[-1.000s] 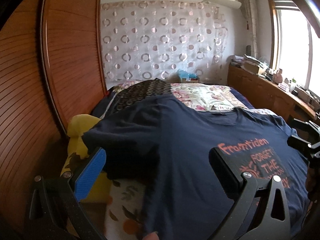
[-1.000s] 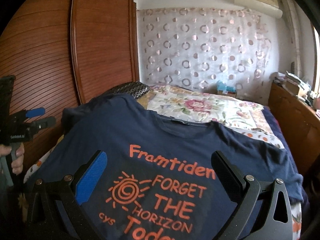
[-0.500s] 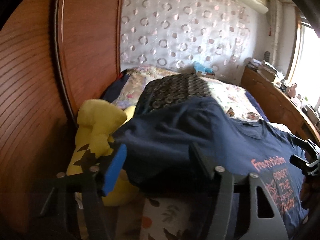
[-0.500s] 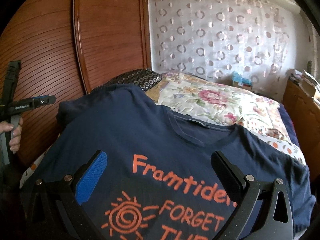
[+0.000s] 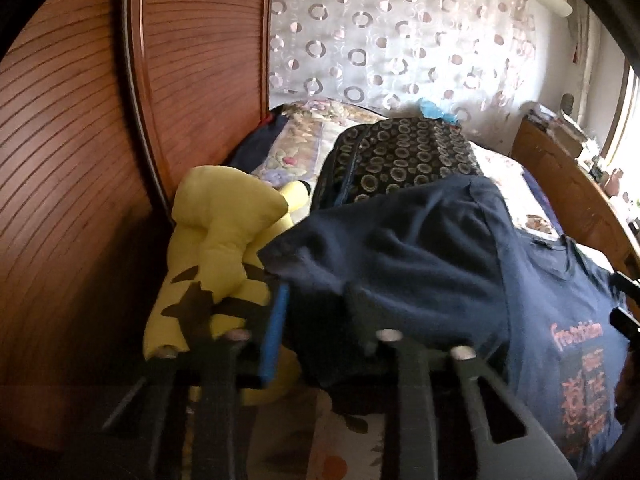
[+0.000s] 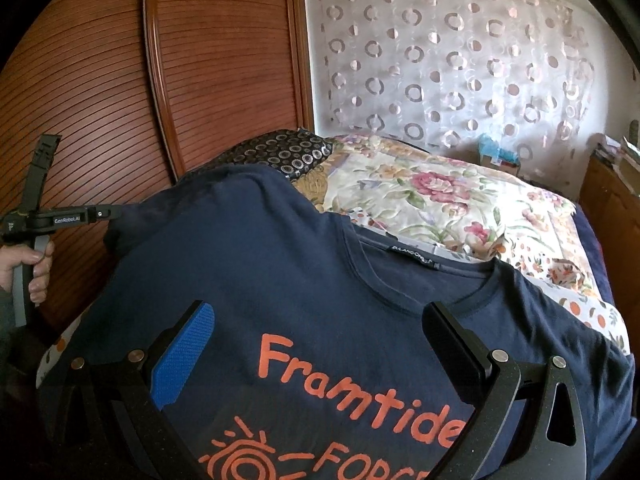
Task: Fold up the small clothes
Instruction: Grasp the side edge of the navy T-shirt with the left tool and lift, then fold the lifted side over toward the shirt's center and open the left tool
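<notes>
A navy T-shirt (image 6: pixel 304 280) with orange "Framtiden" print lies face up on the bed, collar toward the far side. In the left wrist view the shirt (image 5: pixel 420 264) shows its left sleeve bunched up in front. My left gripper (image 5: pixel 316 300) sits at that sleeve's edge, its jaws narrowed around a fold of the fabric with a gap still showing. It also shows in the right wrist view (image 6: pixel 116 212), at the sleeve. My right gripper (image 6: pixel 320 340) is wide open, hovering over the printed chest.
A yellow plush toy (image 5: pixel 224 248) lies left of the sleeve against the wooden wardrobe (image 6: pixel 100 80). A black ring-patterned pillow (image 5: pixel 400 156) and a floral quilt (image 6: pixel 432 200) lie beyond. A wooden dresser (image 5: pixel 568 188) runs along the right.
My left gripper has swung left to the sleeve and its jaws have narrowed from wide open. My right gripper has moved forward over the print, still open.
</notes>
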`<state>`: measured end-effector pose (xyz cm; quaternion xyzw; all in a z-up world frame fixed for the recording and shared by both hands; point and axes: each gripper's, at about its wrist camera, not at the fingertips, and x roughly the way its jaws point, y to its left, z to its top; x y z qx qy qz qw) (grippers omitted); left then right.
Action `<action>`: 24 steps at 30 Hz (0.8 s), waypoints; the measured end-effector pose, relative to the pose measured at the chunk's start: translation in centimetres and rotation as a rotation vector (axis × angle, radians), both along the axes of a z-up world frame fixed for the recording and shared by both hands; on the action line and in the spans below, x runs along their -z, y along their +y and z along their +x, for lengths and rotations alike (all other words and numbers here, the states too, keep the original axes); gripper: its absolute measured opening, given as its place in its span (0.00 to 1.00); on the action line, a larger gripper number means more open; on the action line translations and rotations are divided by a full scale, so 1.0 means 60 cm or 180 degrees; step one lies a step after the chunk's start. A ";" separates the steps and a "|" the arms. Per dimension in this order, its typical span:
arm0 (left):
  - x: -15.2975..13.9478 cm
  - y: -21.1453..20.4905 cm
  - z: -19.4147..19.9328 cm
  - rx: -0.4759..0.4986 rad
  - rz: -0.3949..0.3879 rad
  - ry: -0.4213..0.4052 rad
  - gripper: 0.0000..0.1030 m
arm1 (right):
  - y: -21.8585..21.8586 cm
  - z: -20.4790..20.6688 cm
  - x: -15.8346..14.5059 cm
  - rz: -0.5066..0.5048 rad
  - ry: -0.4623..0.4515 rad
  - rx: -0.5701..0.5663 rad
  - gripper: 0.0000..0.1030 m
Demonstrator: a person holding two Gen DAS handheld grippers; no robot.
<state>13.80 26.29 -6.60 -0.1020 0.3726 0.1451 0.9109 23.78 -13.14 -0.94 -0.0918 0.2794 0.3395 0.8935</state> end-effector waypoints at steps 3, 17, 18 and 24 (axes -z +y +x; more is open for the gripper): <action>-0.022 -0.013 -0.010 -0.0025 0.0226 -0.0147 0.03 | -0.002 0.004 0.001 0.0013 0.0017 0.0021 1.00; -0.148 -0.136 0.011 0.0666 0.0350 -0.0634 0.03 | -0.021 0.006 -0.004 0.0154 -0.0024 0.0187 1.00; -0.157 -0.149 0.018 0.0751 0.0342 -0.0665 0.03 | -0.023 0.003 -0.004 0.0172 -0.0030 0.0210 1.00; -0.175 -0.233 0.068 0.1213 0.0295 -0.0645 0.03 | -0.040 -0.009 -0.003 0.0240 -0.0077 0.0358 1.00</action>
